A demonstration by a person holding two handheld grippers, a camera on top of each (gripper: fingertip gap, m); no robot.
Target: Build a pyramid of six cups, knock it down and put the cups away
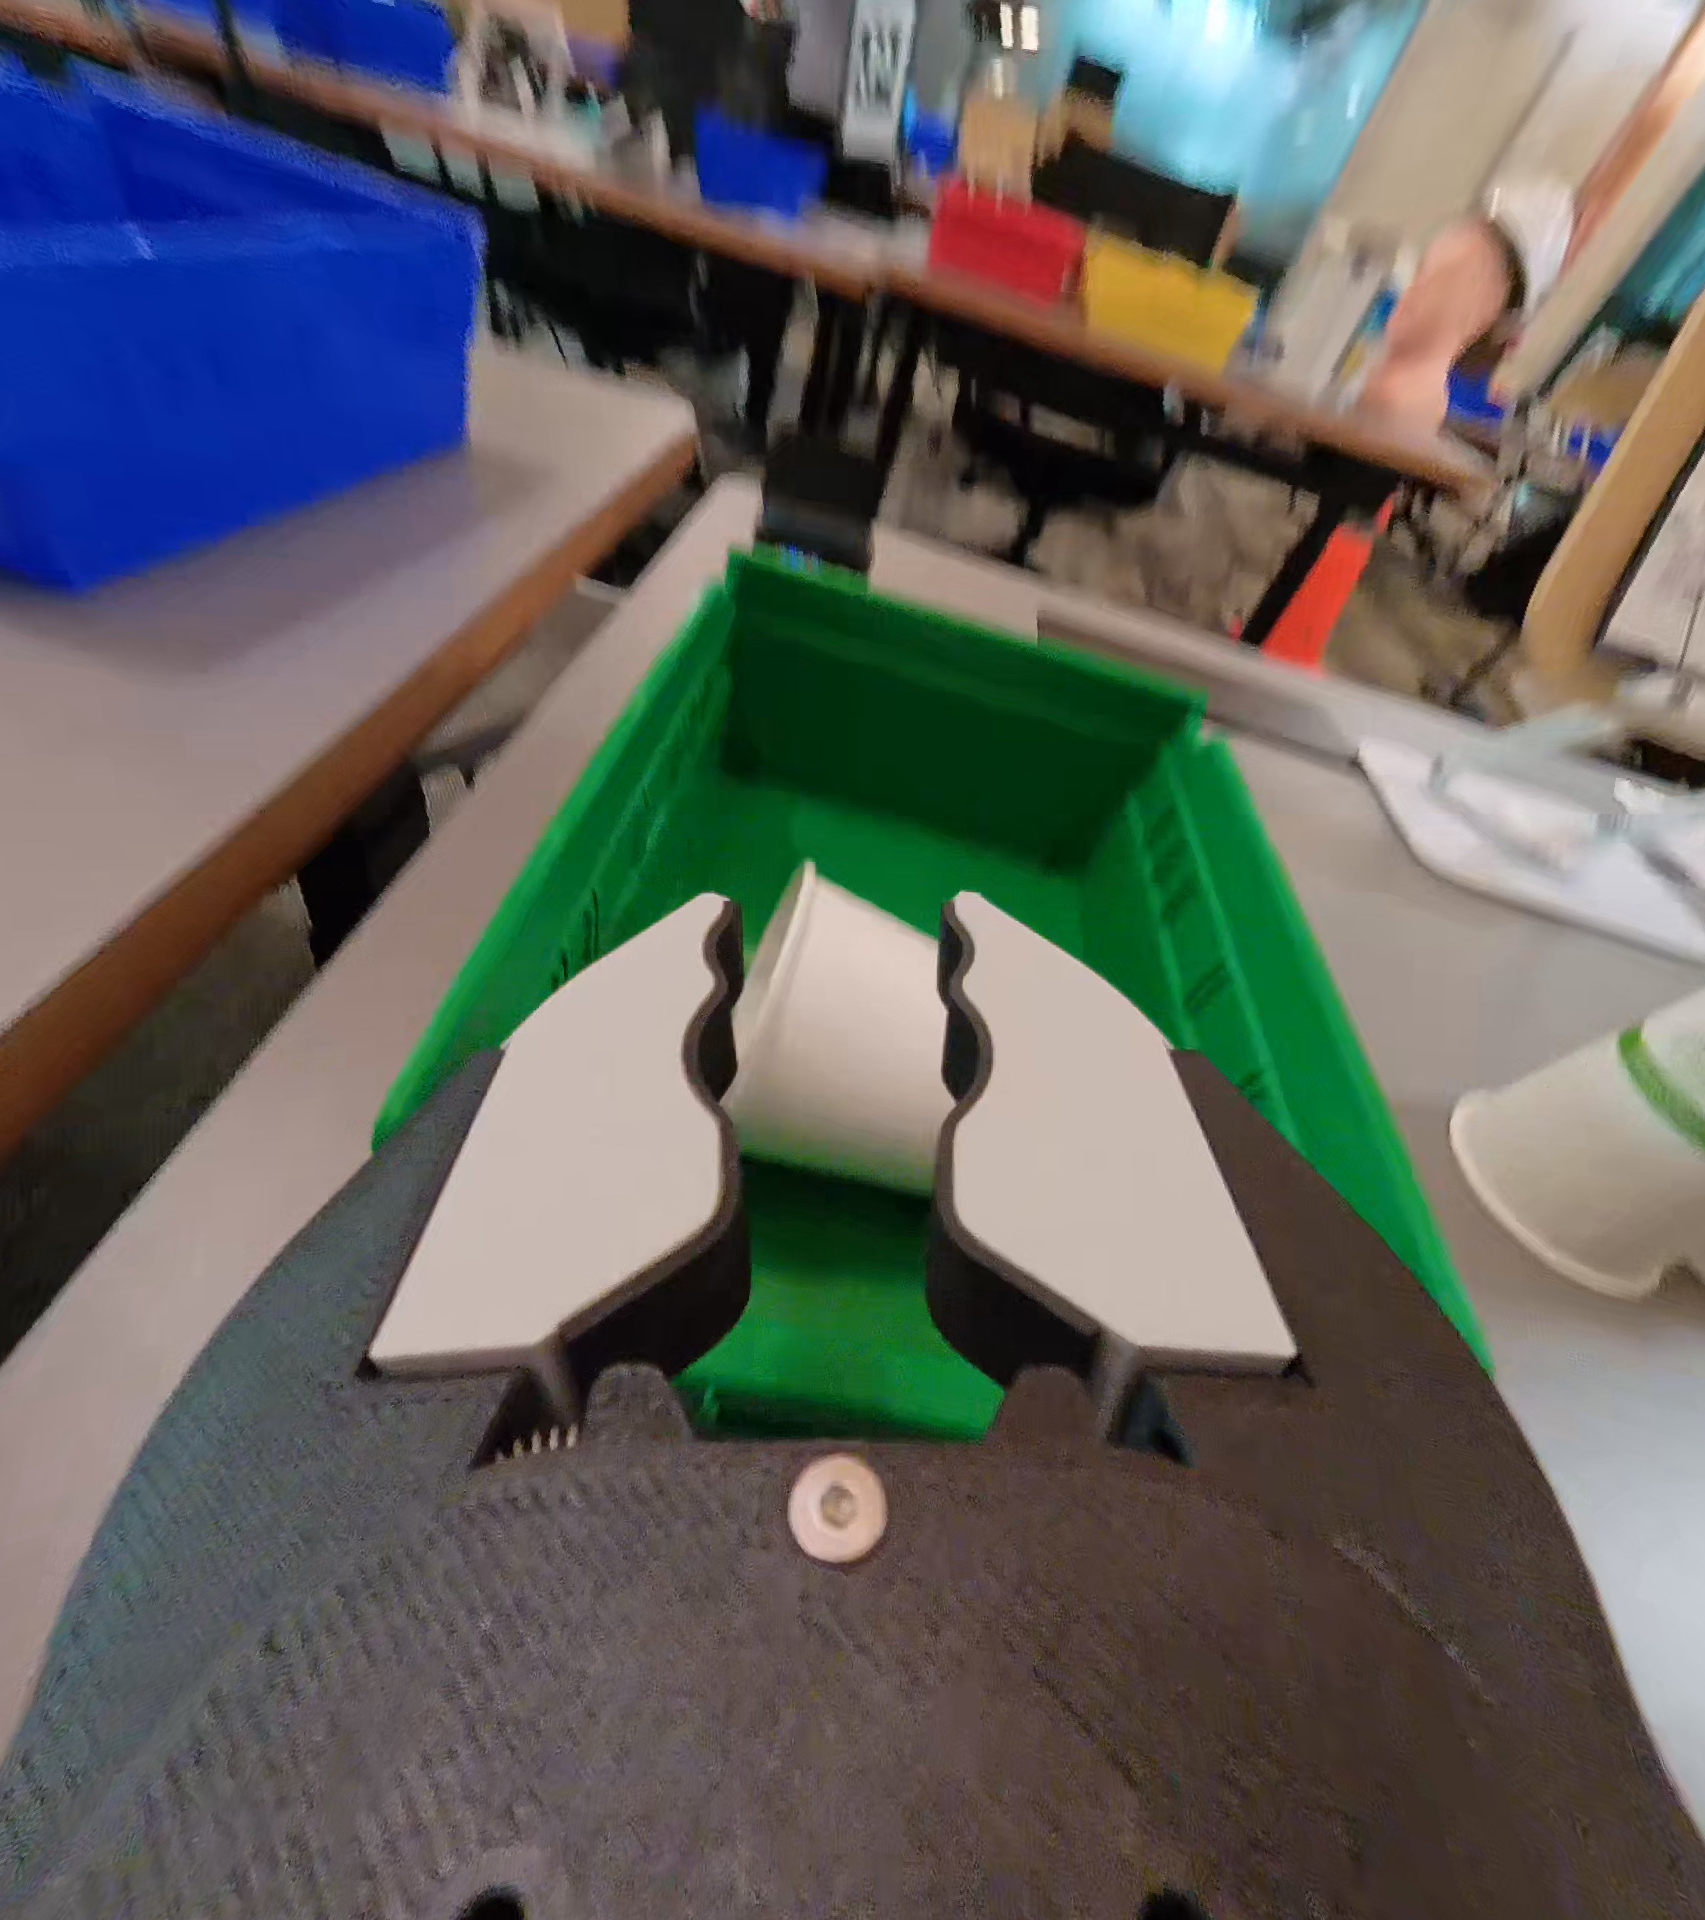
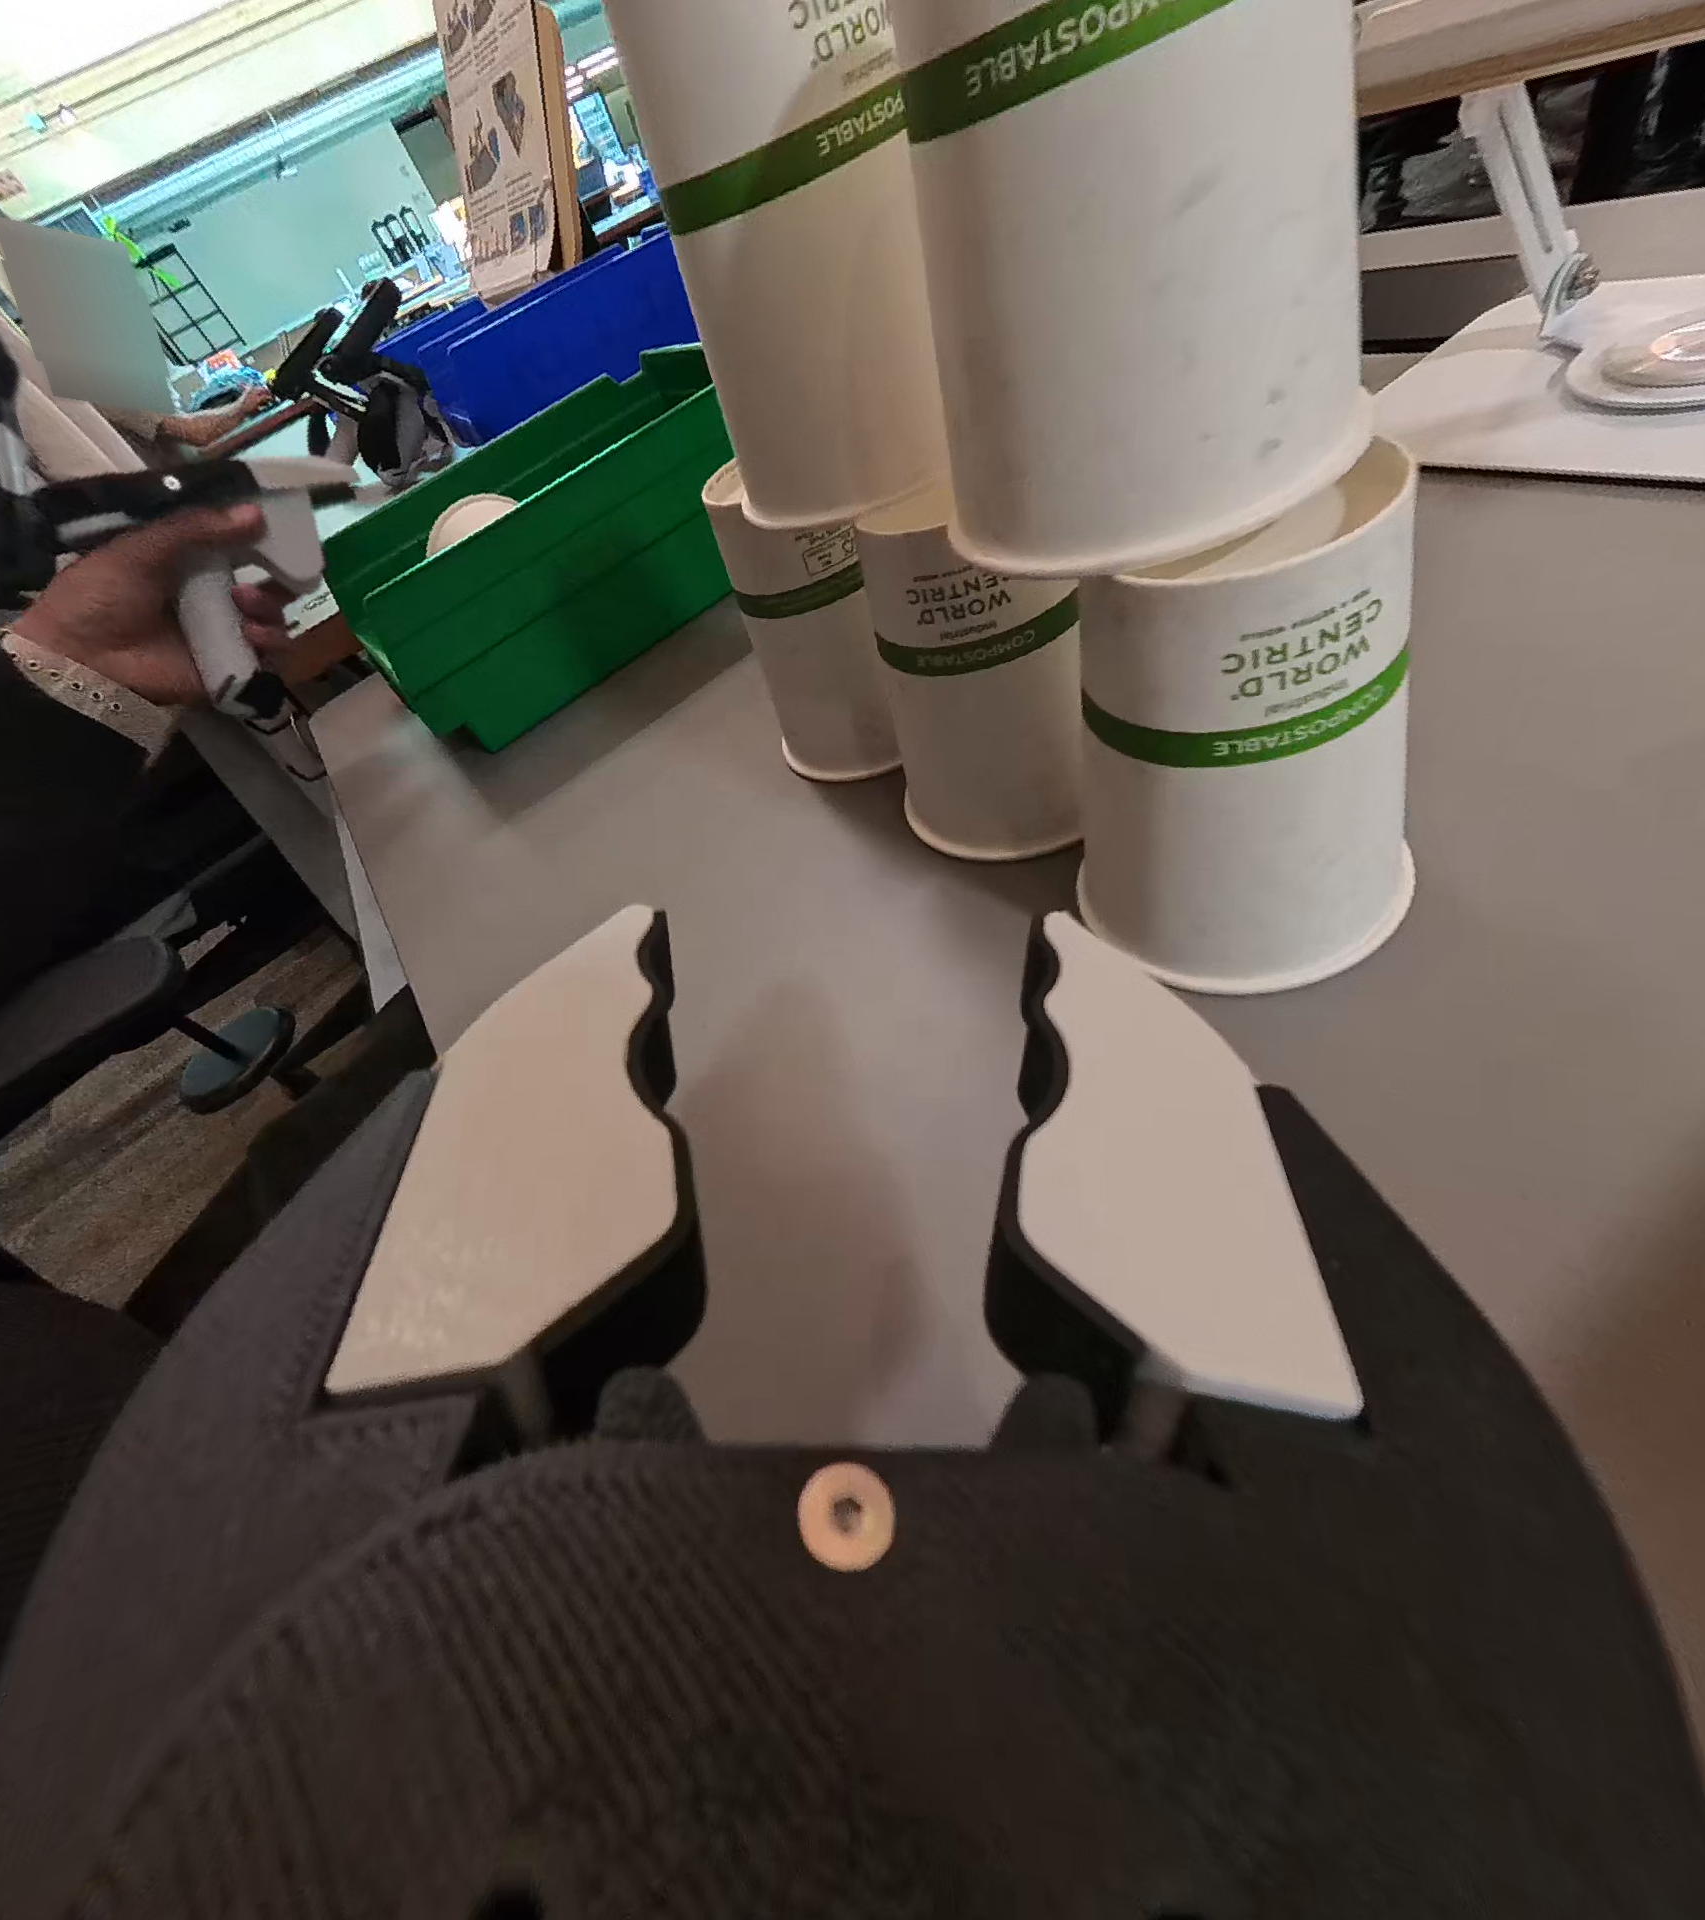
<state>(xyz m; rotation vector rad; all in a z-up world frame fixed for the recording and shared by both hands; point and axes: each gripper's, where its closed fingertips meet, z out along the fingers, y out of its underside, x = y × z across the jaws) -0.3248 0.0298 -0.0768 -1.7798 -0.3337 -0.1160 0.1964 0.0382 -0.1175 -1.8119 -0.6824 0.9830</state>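
At the far left of the right wrist view you see your left gripper (image 2: 292, 488) held in a hand (image 2: 141, 623) above the near end of the green bin (image 2: 557, 582), with a white cup (image 2: 469, 520) lying inside the bin just right of it. In the left wrist view that same gripper (image 1: 837, 940) sits at centre frame over the bin (image 1: 941, 727); its fingers stand partly apart, and the cup (image 1: 843, 1049) lies on its side between them in the picture, though you cannot tell from the blur whether they touch it or it rests on the bin floor below. More cups (image 1: 1637, 1132) lie at the right edge on the grey table (image 1: 1554, 1455). In the right wrist view, your right gripper (image 2: 848, 935) at lower centre is wide open and holds nothing, over bare table (image 2: 1606, 1039). Just beyond its right fingertip stands an upside-down cup (image 2: 1243, 790), part of a stacked cluster of cups (image 2: 1118, 270) at upper right.
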